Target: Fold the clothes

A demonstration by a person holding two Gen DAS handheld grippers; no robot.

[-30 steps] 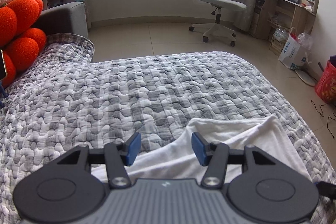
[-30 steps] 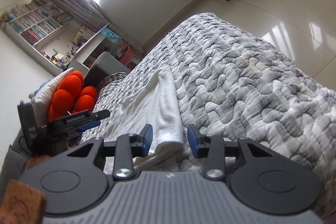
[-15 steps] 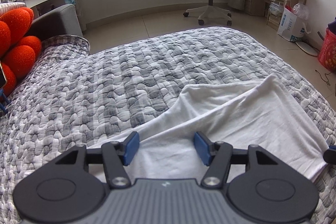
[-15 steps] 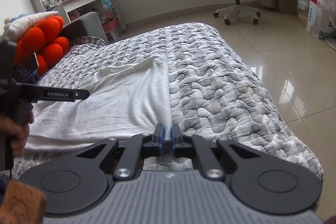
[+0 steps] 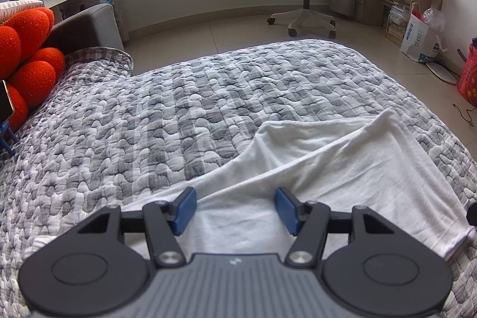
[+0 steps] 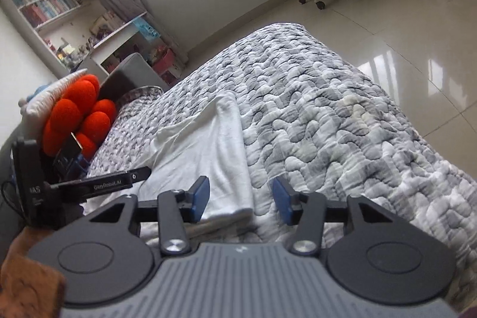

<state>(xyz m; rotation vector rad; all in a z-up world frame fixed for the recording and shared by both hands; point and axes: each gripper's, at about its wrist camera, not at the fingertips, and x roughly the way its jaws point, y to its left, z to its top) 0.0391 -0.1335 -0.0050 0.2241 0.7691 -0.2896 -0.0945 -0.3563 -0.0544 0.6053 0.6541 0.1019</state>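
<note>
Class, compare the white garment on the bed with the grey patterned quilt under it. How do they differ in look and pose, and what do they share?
The white garment is plain, while the quilt carries a grey and white puffed pattern. The garment covers only one corner area; the quilt spreads over the whole bed. The garment shows loose creases and a turned-over edge; the quilt lies evenly stretched. Both are soft fabric lying flat, and neither gripper holds either.

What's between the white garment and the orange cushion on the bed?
Only bare grey patterned quilt lies between the white garment and the orange cushion, as the left wrist view shows.
</note>
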